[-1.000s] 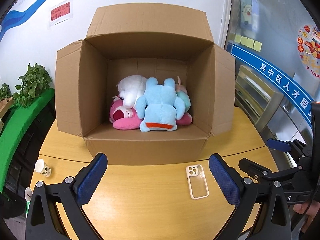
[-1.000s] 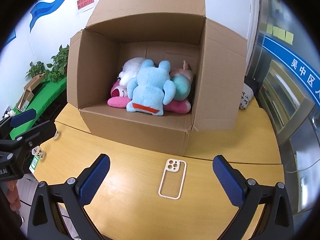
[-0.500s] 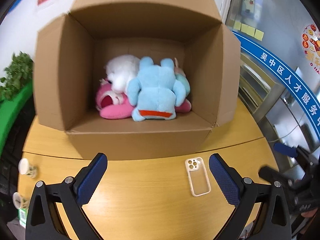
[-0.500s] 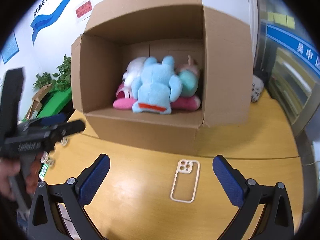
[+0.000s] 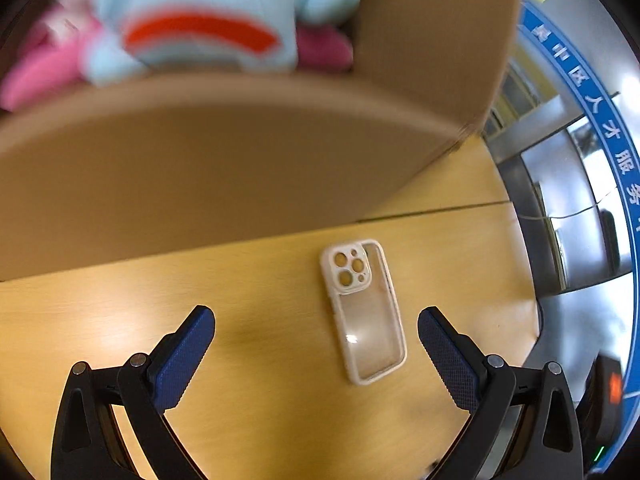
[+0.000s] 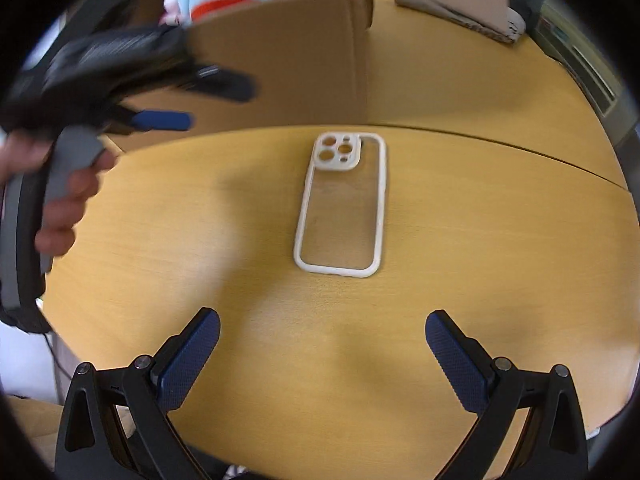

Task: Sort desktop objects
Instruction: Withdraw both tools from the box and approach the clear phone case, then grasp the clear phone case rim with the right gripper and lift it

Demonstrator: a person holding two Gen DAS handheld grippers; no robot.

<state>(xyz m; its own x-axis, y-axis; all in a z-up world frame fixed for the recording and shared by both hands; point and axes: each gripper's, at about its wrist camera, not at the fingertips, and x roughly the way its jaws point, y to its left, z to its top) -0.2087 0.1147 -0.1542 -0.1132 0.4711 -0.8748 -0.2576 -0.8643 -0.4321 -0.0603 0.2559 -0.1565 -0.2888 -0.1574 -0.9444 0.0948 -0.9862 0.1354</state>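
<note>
A clear phone case with a cream rim (image 5: 362, 312) lies flat on the wooden table (image 5: 260, 304), camera cutout toward the box; it also shows in the right wrist view (image 6: 342, 204). My left gripper (image 5: 316, 332) is open and empty just above the table, the case between its fingers nearer the right one. My right gripper (image 6: 322, 338) is open and empty, a short way before the case. The left gripper also shows in the right wrist view (image 6: 200, 100), held by a hand. A cardboard box (image 5: 224, 156) behind the case holds a blue plush toy (image 5: 200, 20) and pink plush toys (image 5: 36, 72).
The box front wall (image 6: 288, 64) stands close behind the case. A grey object (image 6: 460, 12) lies on the table at the back right. The table edge (image 5: 536, 320) runs to the right, with a glass wall and blue banner (image 5: 592, 120) beyond.
Both grippers have dropped and moved forward toward the phone case, which now looks much larger. The left gripper has come in close over it. Both stay open.
</note>
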